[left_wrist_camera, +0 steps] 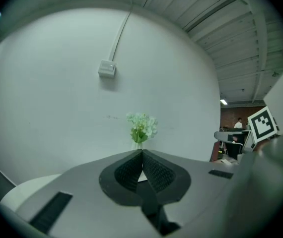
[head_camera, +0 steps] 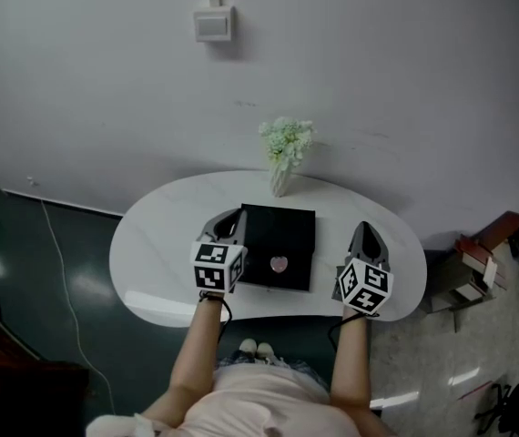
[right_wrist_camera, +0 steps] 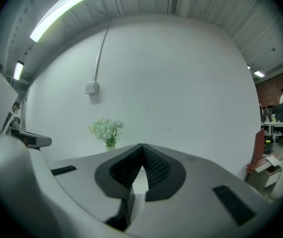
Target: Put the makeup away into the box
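While the black box (head_camera: 278, 244) lies seemingly closed on the counter (head_camera: 150, 262), between and below my left fingers (left_wrist_camera: 130, 173) and right fingers (right_wrist_camera: 155, 168), both pairs are pressed together, empty. Lifting its lid could tip off the small pink round thing (head_camera: 279, 264) resting there. I see no readable writing. Flowers (head_camera: 285, 139) stand beyond.

The black box (head_camera: 279, 244) takes the middle of the counter (head_camera: 155, 253); a vase of flowers (head_camera: 282, 167) stands just behind it, near the wall (head_camera: 378, 80). Left and right of the box the surface is open.
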`<state>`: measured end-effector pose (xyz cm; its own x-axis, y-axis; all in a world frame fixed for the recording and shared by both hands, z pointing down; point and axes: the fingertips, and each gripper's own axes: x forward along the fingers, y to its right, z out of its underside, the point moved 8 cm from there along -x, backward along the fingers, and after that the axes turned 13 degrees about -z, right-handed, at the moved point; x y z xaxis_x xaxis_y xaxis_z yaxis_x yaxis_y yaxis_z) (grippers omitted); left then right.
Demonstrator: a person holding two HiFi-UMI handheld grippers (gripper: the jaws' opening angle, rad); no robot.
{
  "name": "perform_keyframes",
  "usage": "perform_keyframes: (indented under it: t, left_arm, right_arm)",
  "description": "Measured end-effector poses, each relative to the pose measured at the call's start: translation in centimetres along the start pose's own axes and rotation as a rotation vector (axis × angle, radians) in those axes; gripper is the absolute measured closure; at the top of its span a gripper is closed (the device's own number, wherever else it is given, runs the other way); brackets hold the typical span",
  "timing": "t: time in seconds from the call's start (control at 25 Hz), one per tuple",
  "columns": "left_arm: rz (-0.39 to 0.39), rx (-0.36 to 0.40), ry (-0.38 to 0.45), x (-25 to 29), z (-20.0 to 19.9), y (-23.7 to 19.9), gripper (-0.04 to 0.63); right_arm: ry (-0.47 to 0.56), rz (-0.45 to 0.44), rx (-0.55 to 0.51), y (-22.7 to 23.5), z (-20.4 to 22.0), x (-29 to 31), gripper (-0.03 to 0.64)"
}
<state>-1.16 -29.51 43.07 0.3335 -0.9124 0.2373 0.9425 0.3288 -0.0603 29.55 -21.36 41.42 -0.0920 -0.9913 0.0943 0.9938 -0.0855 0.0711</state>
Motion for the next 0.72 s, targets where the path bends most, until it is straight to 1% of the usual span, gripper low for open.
perform_keyframes:
  t: [0.16, 0.36, 0.72]
  left_arm:
    - [-0.004, 0.002, 0.061, -0.9, -1.8, -0.4, 0.569]
    - [-0.015, -0.001, 0.101, -1.5, -3.1, -0.5, 0.569]
    - [-0.016, -0.006, 0.120, -2.3, -3.6, 0.0, 0.569]
  right_arm:
    - [0.073, -0.003, -0.026, 0.9, -2.0, -1.4, 0.600]
    - [0.125, -0.013, -0.021, 1.9, -3.4, -2.7, 0.600]
    - [0.112, -0.039, -0.028, 2.0, -3.3, -3.6, 0.600]
